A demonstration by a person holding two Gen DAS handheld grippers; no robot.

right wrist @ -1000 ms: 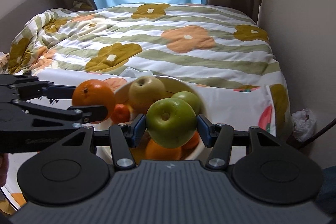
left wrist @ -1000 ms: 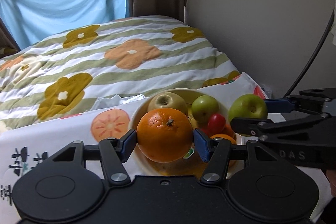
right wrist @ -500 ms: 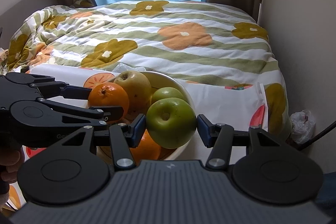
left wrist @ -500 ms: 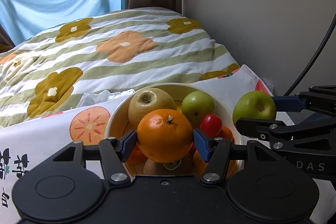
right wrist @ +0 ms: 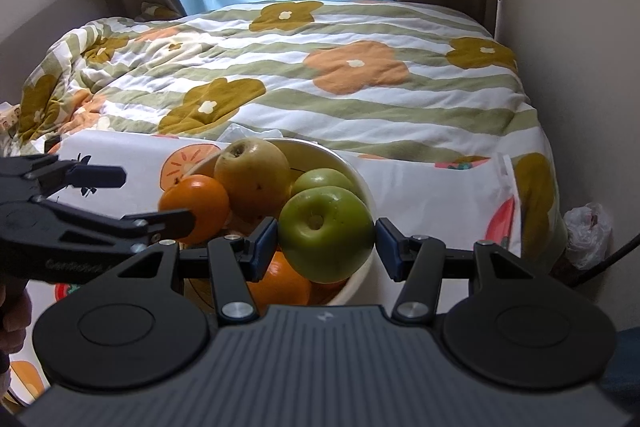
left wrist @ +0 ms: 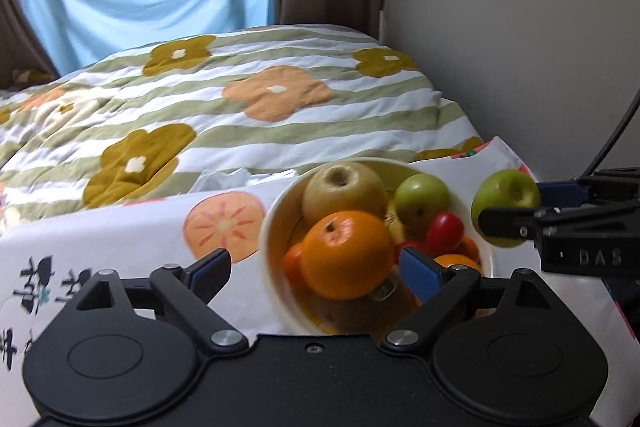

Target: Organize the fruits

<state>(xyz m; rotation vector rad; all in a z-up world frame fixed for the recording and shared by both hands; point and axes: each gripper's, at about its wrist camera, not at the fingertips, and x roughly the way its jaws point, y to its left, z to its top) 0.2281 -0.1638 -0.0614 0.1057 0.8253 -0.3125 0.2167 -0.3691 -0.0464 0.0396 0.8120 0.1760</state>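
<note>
The right gripper clamps a green apple, stem dimple facing the camera, at frame centre. The left gripper gapes wide around an orange lying in the bowl, stem end tipped up-left.

A round orange lies in the cream bowl between the spread left claw pads; a green apple sits clamped in the right claw.

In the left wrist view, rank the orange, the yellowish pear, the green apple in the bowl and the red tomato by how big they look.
1. orange, though nearest the camera
2. yellowish pear, close behind
3. green apple in the bowl
4. red tomato
</note>
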